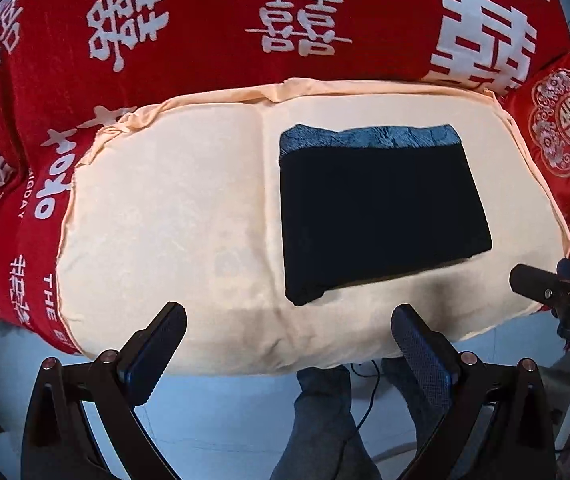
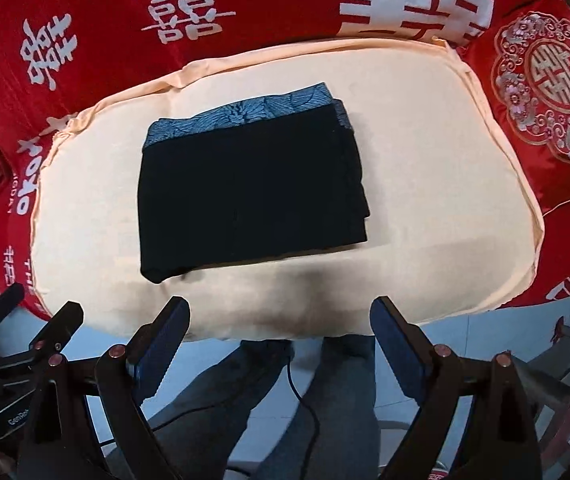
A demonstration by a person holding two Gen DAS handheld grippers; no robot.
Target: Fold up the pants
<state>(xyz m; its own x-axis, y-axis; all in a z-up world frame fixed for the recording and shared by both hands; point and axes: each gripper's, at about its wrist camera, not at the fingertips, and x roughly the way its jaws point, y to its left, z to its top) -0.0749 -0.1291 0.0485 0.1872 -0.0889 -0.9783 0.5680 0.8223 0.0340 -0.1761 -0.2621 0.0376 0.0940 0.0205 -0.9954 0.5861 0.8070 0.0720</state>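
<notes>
Black fabric pants (image 1: 381, 216) (image 2: 251, 196), folded into a compact rectangle with a blue-grey patterned waistband along the far edge, were laid flat on a cream padded cushion (image 1: 165, 220) (image 2: 425, 200). The cushion was set on a red bedcover printed with white characters (image 1: 205, 32) (image 2: 125, 32), and a red embroidered pillow (image 1: 569, 132) (image 2: 549, 84) was seen at the far right. The left gripper (image 1: 288, 316) was held at the near edge of the cushion, its fingers spread wide and empty. The right gripper (image 2: 280, 308) was likewise held spread apart with nothing between its fingers, near the pants but not touching them.
</notes>
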